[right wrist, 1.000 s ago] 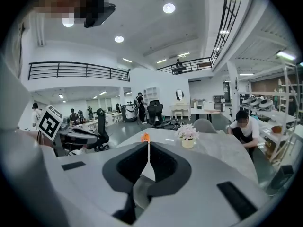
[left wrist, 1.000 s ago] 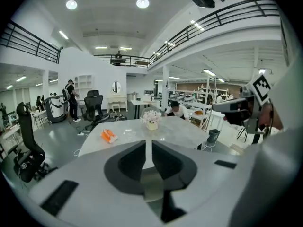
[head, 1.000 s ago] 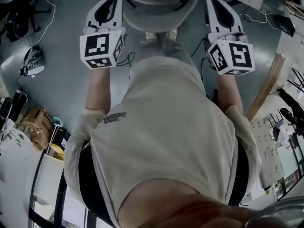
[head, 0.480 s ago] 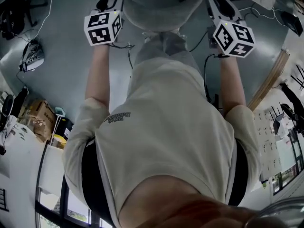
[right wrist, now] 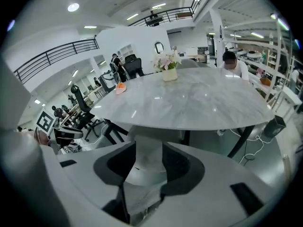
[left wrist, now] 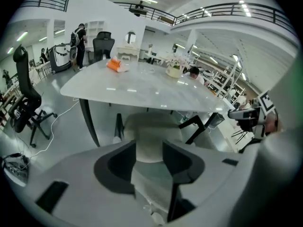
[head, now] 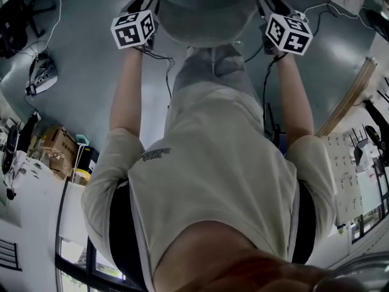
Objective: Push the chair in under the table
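Note:
The pale grey chair point(head: 203, 17) stands at the top of the head view, in front of the person. My left gripper point(head: 143, 6) is at the left side of its back and my right gripper point(head: 271, 6) at the right side. Both have just been opening their jaws. In the left gripper view the left gripper point(left wrist: 149, 157) is open, and the chair point(left wrist: 150, 129) shows through the gap. In the right gripper view the right gripper point(right wrist: 149, 162) is open too, with the chair point(right wrist: 147, 148) in its gap. The white marble table point(right wrist: 189, 103) is just beyond the chair.
A vase of flowers point(right wrist: 168, 70) and an orange thing point(left wrist: 113, 64) lie on the table point(left wrist: 142, 84). A person point(right wrist: 232, 63) sits at its far side. A black office chair point(left wrist: 26, 103) stands to the left. Cables point(head: 36, 78) and a cardboard box point(head: 55, 154) lie on the floor.
Both grippers have sunk away from the head camera to the two sides of the chair's back. Their marker cubes now look smaller and sit higher in the picture.

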### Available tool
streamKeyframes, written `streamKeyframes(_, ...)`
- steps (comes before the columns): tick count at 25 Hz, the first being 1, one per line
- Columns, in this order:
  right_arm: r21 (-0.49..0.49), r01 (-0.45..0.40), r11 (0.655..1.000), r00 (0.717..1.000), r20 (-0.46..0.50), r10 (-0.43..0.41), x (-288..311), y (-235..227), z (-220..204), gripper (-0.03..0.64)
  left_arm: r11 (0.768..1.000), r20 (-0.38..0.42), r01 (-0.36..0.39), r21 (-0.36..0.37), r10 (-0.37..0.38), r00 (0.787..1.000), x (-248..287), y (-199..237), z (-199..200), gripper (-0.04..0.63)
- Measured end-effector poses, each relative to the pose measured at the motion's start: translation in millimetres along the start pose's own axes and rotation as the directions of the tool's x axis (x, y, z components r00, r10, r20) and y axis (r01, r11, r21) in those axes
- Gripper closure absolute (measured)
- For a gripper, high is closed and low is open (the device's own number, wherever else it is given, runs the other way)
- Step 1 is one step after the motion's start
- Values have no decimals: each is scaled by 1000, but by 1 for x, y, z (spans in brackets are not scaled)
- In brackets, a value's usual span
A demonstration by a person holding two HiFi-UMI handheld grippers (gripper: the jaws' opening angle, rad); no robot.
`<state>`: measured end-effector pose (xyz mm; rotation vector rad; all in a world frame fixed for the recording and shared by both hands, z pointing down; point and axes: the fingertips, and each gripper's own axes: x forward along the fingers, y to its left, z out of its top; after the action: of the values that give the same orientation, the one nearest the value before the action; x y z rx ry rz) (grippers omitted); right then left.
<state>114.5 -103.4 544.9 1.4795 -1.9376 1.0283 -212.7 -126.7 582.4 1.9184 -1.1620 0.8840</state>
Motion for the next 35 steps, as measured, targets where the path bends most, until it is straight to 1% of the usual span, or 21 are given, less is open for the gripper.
streamKeyframes(4, 34, 33, 999, 998, -60, -31, 29, -18, -28, 411, 998, -68, -28, -53, 24, 997, 29, 20, -29, 426)
streamKeyframes(6, 53, 41, 998, 995, -88, -36, 41, -23, -40, 411, 995, -96, -46, -83, 38, 995, 40, 32, -41, 425)
streamKeyframes(10, 79, 67, 995, 990, -130, -56, 61, -32, -65, 408, 990, -152, -66, -127, 46, 987, 58, 49, -65, 411)
streamKeyframes(14, 110, 108, 988, 981, -176, -87, 76, -45, -92, 385, 984, -208, -76, -161, 41, 977, 74, 56, -91, 394)
streamKeyframes(17, 141, 131, 981, 972, -215, -99, 86, -54, -110, 359, 970, -211, -74, -230, 25, 977, 83, 58, -99, 388)
streamKeyframes(19, 166, 137, 977, 967, -237, -95, 91, -58, -121, 354, 959, -209, -75, -273, 17, 978, 87, 59, -101, 380)
streamKeyframes(21, 178, 148, 973, 966, -238, -103, 94, -61, -127, 354, 951, -216, -75, -299, 9, 976, 93, 59, -104, 362)
streamKeyframes(23, 165, 175, 971, 961, -244, -131, 94, -62, -128, 360, 945, -222, -68, -320, -5, 975, 97, 59, -107, 362)
streamKeyframes(26, 118, 238, 964, 945, -256, -202, 94, -67, -130, 421, 948, -234, -71, -309, -3, 972, 105, 60, -110, 362)
streamKeyframes(29, 121, 272, 955, 940, -246, -236, 93, -71, -129, 422, 961, -256, -88, -262, 19, 966, 111, 56, -109, 362)
streamKeyframes(31, 135, 282, 950, 939, -241, -244, 93, -72, -129, 414, 960, -255, -89, -265, 19, 967, 113, 55, -109, 362)
streamKeyframes(35, 118, 291, 949, 935, -247, -256, 94, -68, -130, 388, 955, -251, -86, -282, 13, 968, 113, 58, -111, 362)
